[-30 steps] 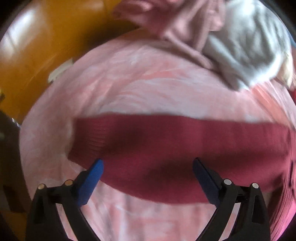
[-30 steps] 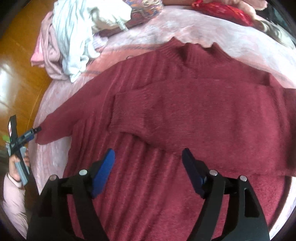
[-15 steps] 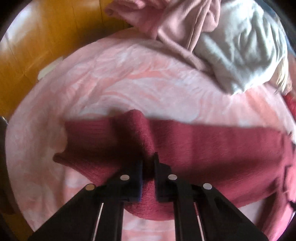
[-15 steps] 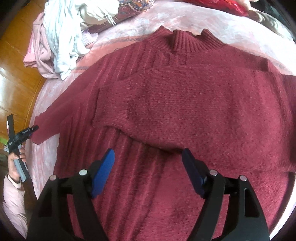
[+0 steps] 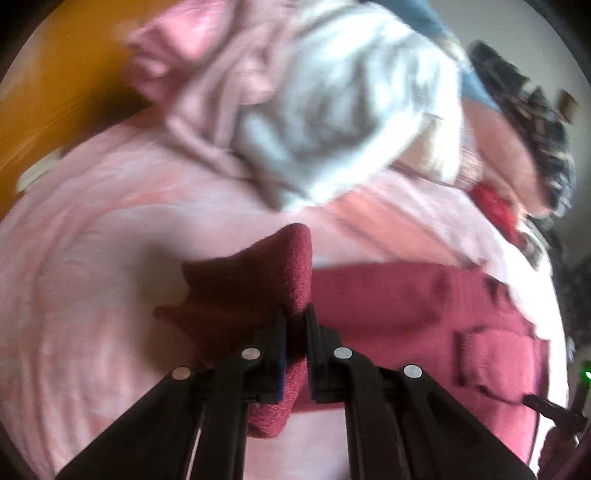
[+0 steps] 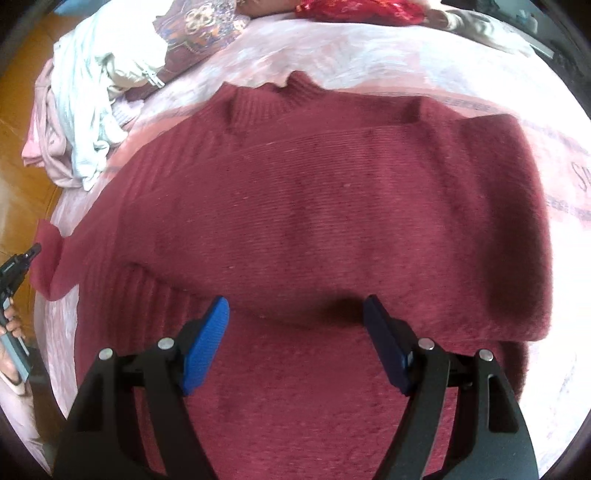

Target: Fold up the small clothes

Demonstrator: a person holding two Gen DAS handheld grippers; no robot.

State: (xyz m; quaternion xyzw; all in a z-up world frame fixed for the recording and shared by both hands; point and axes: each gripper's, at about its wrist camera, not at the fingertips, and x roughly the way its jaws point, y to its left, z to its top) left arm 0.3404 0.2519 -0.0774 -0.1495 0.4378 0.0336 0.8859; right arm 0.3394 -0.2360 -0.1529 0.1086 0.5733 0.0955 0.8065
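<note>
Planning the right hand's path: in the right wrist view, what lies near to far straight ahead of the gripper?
right gripper → folded sleeve across the maroon sweater → sweater collar → pink bedsheet → red cloth at the far edge.

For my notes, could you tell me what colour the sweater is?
Dark red sweater, clearest in the right wrist view.

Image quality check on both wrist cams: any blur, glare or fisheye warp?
Left wrist view: heavy motion blur over the clothes pile and pink bedspread; only the left gripper and the pinched sleeve stay fairly readable. Right wrist view: sharp, with the sweater knit visible; daylight washes out the bedspread's far edge; strong barrel distortion and dark corners in both.
</note>
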